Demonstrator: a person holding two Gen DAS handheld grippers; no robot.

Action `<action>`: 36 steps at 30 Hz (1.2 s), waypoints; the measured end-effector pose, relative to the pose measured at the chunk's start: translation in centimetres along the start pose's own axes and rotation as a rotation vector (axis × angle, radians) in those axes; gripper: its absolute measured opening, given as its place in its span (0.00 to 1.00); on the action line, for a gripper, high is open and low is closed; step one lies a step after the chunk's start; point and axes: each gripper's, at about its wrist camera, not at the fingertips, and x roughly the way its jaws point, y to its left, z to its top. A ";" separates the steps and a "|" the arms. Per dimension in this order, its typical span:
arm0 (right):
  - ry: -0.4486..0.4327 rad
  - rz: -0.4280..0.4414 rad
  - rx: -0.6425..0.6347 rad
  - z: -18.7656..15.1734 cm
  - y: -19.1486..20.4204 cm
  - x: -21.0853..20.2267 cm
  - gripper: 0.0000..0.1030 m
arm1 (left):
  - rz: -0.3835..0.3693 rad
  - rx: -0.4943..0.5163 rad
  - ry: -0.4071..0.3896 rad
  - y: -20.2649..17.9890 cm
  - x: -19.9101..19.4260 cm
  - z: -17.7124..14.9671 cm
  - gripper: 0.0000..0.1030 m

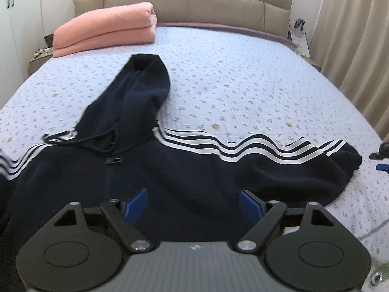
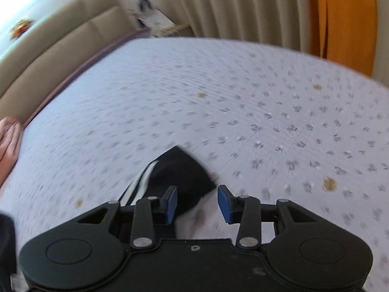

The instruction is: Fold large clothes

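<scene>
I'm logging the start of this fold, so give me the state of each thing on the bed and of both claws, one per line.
Hoodie: spread flat, unfolded, hood up toward the headboard.
Right sleeve: stretched out sideways, rippled.
Sleeve cuff: lying on the sheet ahead of the right claw.
Pink blanket: folded, by the headboard.
Left claw: open, over the hoodie body.
Right claw: open, nothing pinched.

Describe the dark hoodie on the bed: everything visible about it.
The hoodie is navy, fleecy-looking, with three white stripes along each sleeve, a drawstring and a hood pointing toward the headboard. It lies unfolded, front up, sleeves spread, slightly rumpled, on the bedsheet. Its cuff reaches under the right hand-held gripper, whose pads do not press it.
</scene>
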 end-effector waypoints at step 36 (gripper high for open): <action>0.046 -0.050 0.256 1.0 -11.6 2.1 0.79 | 0.073 0.038 0.153 -4.8 11.9 0.9 0.81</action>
